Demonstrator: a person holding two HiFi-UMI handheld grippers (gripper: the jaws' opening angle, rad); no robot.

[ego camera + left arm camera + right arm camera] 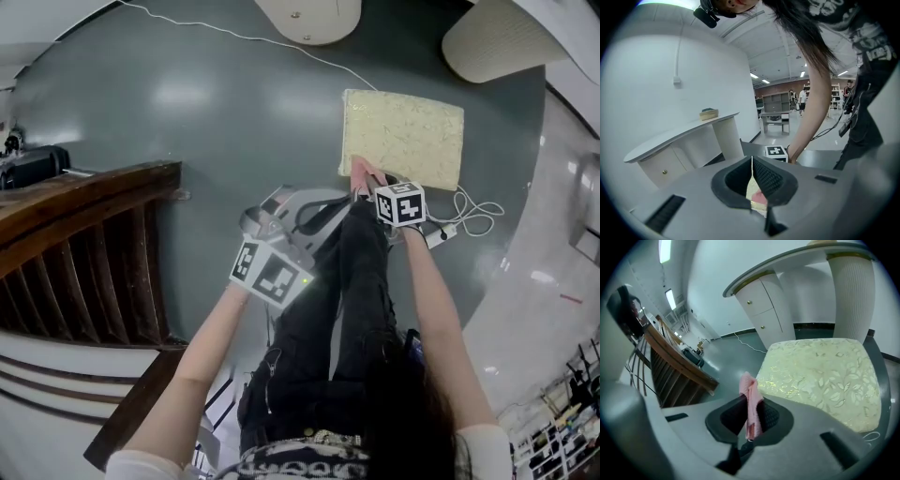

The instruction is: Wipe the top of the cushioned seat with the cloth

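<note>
The cushioned seat (403,136) is a pale yellow pad with a leaf pattern, low on the grey floor; it fills the right of the right gripper view (820,371). My right gripper (366,185) is at the seat's near left corner, shut on a pink cloth (360,171) that sticks up between the jaws (750,401), just short of the seat's edge. My left gripper (298,217) hangs left of the right one, away from the seat. Its jaws (752,164) are pressed together with nothing held; seat and cloth show through the slit below.
A dark wooden slatted bench (84,244) stands at the left. Two white pedestals (309,14) (492,37) stand beyond the seat under a curved white counter (679,136). A white cable (473,217) with a plug strip (439,234) lies right of the seat. The person's legs (347,309) are below.
</note>
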